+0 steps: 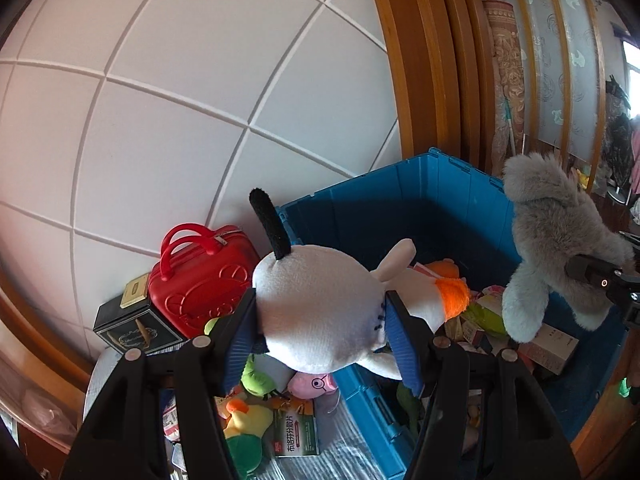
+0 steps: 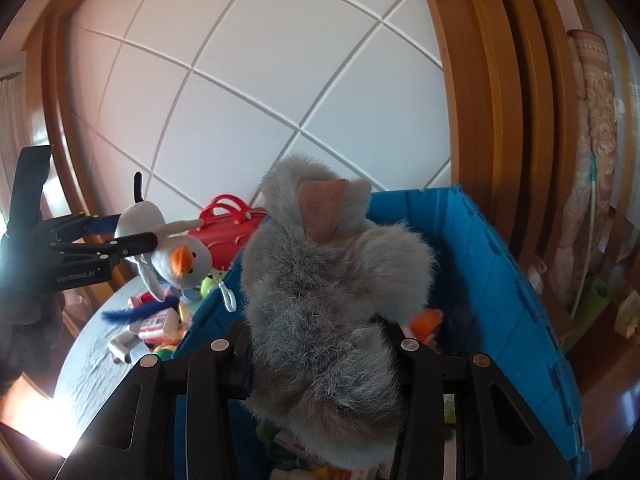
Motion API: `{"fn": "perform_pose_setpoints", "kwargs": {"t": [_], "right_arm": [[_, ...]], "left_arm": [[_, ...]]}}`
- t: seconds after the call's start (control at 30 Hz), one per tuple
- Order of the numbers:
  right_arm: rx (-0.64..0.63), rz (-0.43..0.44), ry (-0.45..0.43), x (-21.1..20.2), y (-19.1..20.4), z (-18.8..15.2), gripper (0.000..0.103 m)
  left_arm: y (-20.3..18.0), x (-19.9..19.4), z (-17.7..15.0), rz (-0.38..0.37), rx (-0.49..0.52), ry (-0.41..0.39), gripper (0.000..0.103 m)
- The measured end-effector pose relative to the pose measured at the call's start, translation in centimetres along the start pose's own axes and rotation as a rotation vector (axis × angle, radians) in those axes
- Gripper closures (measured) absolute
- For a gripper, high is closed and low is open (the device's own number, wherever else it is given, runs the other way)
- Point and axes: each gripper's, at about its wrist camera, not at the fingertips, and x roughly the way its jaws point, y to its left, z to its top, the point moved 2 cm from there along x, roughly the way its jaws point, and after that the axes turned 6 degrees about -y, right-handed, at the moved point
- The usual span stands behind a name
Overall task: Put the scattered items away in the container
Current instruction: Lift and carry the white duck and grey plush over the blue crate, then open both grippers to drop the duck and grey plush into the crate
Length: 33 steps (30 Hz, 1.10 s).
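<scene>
Left gripper is clamped on a white plush bird held up over the near-left rim of the blue crate. Right gripper is squeezed tight around a grey furry plush, hanging above the crate's inside.

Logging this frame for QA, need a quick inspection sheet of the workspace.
Surface: pale sheet beside the bin.
Job's things: white plush and grey plush held up; blue bin part filled.
Clutter: red case, black box, medicine box, small toys outside the bin.
Grippers: left gripper shut on white plush; right gripper shut on grey plush.
Cables: nothing seen.
Surroundings: white panelled wall, wooden frame.
</scene>
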Motion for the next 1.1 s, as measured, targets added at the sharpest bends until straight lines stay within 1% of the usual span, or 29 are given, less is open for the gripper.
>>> {"fn": "perform_pose_setpoints", "kwargs": {"t": [0.2, 0.43, 0.6, 0.87, 0.93, 0.97, 1.0, 1.03, 1.07, 1.1], "right_arm": [[0.022, -0.017, 0.013, 1.2, -2.5, 0.4, 0.062], [0.032, -0.023, 0.022, 2.9, -4.3, 1.2, 0.062], [0.039, -0.018, 0.033, 3.7, -4.9, 1.5, 0.062], [0.050, -0.013, 0.051, 4.8, -5.5, 1.3, 0.061], [0.047, -0.011, 0.056, 5.1, -5.4, 1.3, 0.060], [0.044, -0.012, 0.056, 5.2, -5.4, 1.3, 0.057], [0.040, -0.016, 0.055, 5.3, -5.3, 1.4, 0.054], [0.033, -0.023, 0.054, 5.4, -5.2, 1.4, 0.040], [0.027, -0.029, 0.055, 5.6, -5.2, 1.4, 0.007], [0.024, -0.036, 0.052, 5.7, -5.2, 1.3, 0.002]], "left_arm": [[-2.0, 2.4, 2.2, -0.028, 0.032, -0.008, 0.043], [-3.6, 5.2, 4.2, -0.041, 0.049, -0.011, 0.043], [-4.2, 6.9, 4.9, -0.046, 0.053, -0.001, 0.043], [-4.3, 8.7, 6.3, -0.045, 0.046, -0.010, 0.043], [-4.0, 9.1, 6.6, -0.037, 0.031, -0.017, 0.040], [-3.7, 9.3, 6.8, -0.023, 0.019, -0.025, 0.032], [-3.5, 9.5, 6.9, -0.004, 0.008, -0.026, 0.023], [-3.4, 9.7, 7.0, 0.014, 0.003, -0.018, 0.020], [-3.1, 9.9, 7.0, 0.022, -0.008, -0.012, 0.014], [-2.7, 10.0, 6.9, 0.015, -0.030, -0.005, 0.006]]}}
